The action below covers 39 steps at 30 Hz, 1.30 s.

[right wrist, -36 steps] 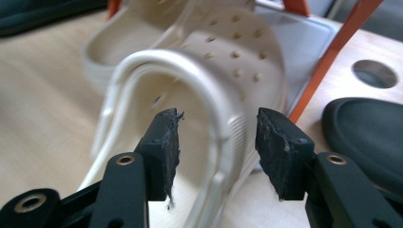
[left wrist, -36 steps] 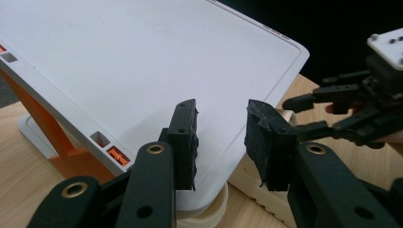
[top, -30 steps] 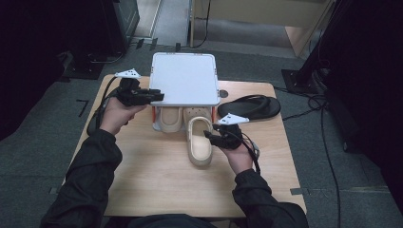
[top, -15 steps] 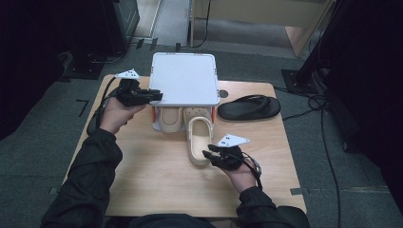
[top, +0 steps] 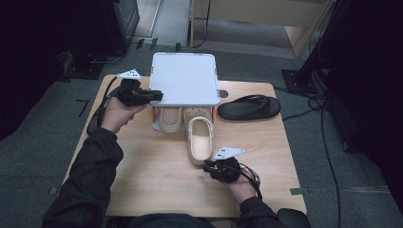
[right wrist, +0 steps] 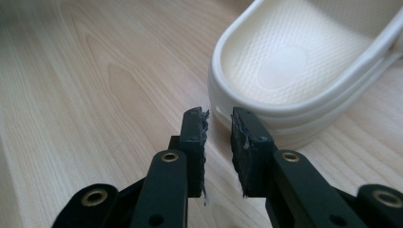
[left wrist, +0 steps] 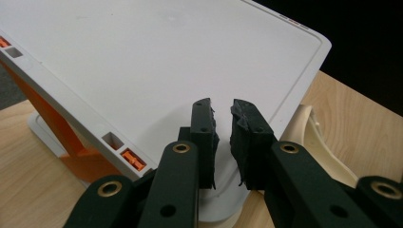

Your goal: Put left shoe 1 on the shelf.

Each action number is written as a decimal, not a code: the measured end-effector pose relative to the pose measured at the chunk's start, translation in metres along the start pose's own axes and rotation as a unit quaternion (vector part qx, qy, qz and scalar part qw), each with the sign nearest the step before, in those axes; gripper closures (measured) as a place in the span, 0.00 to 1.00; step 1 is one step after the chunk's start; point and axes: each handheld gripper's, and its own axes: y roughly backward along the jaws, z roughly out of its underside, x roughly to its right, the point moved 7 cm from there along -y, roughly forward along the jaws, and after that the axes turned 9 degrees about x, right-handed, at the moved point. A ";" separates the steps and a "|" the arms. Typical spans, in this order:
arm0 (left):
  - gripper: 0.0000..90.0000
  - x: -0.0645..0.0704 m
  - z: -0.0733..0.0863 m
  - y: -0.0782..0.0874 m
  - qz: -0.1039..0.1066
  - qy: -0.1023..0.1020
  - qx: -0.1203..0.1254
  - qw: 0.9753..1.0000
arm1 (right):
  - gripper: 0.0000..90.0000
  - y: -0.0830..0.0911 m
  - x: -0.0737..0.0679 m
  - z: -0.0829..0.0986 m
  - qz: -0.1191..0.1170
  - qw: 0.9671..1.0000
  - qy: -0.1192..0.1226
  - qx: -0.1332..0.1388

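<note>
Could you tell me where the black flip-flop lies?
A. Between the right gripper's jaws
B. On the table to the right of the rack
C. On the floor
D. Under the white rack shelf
B: the black flip-flop rests on the table right of the white rack, apart from both grippers.

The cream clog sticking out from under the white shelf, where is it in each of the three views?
High view: the cream clog lies at table centre, toe under the white shelf.
Left gripper view: a cream edge at the shelf's right corner could be this clog or its mate; I cannot tell which.
Right gripper view: its heel sits upper right, past the jaws.
Shared landmark: the wooden table.
</note>
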 end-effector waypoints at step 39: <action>0.95 0.004 0.001 -0.001 0.010 0.009 -0.006 1.000 | 0.83 -0.044 0.029 -0.034 0.035 0.999 0.012 0.037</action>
